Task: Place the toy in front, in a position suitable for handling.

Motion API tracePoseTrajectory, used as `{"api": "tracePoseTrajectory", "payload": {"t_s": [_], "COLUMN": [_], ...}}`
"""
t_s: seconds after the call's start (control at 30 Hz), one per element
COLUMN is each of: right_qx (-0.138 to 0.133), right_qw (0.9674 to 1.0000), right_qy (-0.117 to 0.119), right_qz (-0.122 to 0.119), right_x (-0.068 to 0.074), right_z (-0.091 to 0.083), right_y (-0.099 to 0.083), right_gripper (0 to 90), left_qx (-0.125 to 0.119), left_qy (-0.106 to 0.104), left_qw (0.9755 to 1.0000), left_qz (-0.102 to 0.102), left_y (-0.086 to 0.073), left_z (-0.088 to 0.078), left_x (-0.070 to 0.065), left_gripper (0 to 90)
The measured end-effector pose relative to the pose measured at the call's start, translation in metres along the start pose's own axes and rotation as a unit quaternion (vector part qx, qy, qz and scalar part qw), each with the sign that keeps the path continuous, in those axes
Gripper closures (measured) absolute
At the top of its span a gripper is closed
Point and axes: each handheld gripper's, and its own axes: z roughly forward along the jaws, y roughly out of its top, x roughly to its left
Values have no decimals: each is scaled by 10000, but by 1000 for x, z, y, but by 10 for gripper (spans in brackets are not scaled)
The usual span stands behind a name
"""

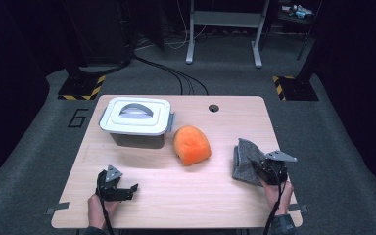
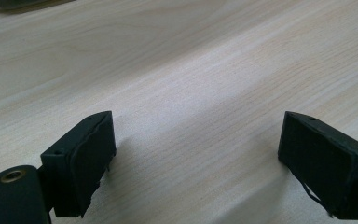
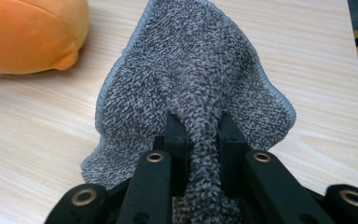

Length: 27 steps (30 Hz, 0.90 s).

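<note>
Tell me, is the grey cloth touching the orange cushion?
Apart. The right gripper view shows bare table between the grey cloth and the orange cushion; the high view shows that gap as well.

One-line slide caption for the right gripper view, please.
Right gripper shut on a pinched fold of grey cloth above the wooden table, orange plush beside.
</note>
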Motion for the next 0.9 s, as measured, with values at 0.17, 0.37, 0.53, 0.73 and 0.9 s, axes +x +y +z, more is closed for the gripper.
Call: {"api": "tracePoseTrajectory", "payload": {"t_s": [0.17,0.37,0.53,0.73,0.9], "right_qx": [47,127,196,308,388], "right_qw": [9999,9994,9990,9984,9978], "right_qy": [-123,-251,-318,-408,-439], "right_qz": [64,210,227,258,317], "right_x": [-7,-13,-16,-17,-18], "right_z": [5,11,16,23,29], "right_y": [-2,-4,-7,-12,-16], "right_gripper": [778,772,765,759,757], "left_qx": [2,1,2,1,2], "left_qy": [1,0,0,2,2], "left_qw": [10000,10000,10000,10000,10000], "left_qz": [3,1,4,2,1], "left_y": [0,0,0,0,0], "left_z": [0,0,0,0,0], "left_x": [0,0,0,0,0], "left_gripper": [108,108,108,109,108]}}
